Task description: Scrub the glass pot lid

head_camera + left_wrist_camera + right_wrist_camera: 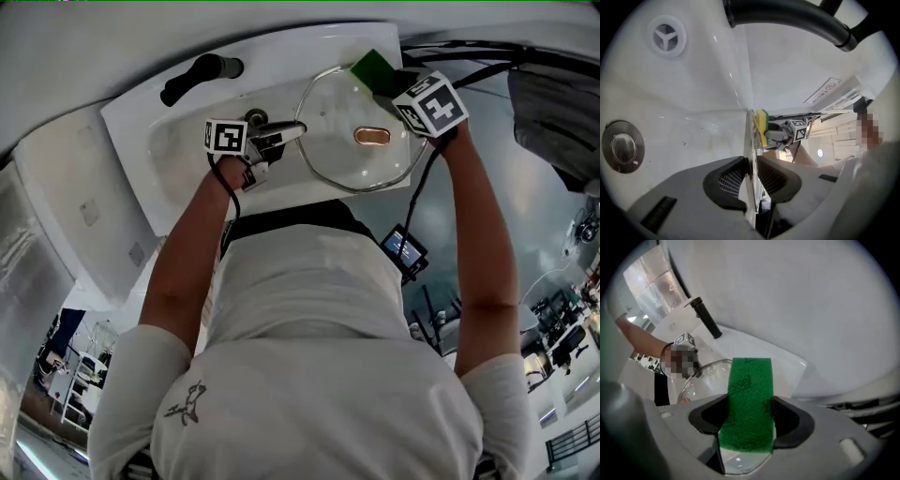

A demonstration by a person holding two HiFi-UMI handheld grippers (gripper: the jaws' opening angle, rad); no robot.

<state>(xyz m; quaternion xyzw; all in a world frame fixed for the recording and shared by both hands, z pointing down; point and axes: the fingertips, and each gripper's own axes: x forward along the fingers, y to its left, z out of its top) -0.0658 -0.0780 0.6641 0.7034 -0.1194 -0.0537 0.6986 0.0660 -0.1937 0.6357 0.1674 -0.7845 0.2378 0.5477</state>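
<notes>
The glass pot lid (342, 155), round with a copper-coloured knob (372, 136), is held over the white sink (141, 127). My left gripper (292, 131) is shut on the lid's left rim; in the left gripper view the lid (751, 150) stands edge-on between the pads. My right gripper (392, 86) is shut on a green and yellow sponge (373, 67) at the lid's far right edge. In the right gripper view the green sponge (747, 404) fills the gap between the jaws, with the glass lid (701, 378) below and behind it. The left gripper view shows the sponge (761, 123) lying against the lid's face.
A black faucet (202, 75) stands at the sink's back left. The drain plug (623, 147) and overflow hole (668, 37) show in the basin wall. A small screen (405, 248) hangs on a cable by the person's waist.
</notes>
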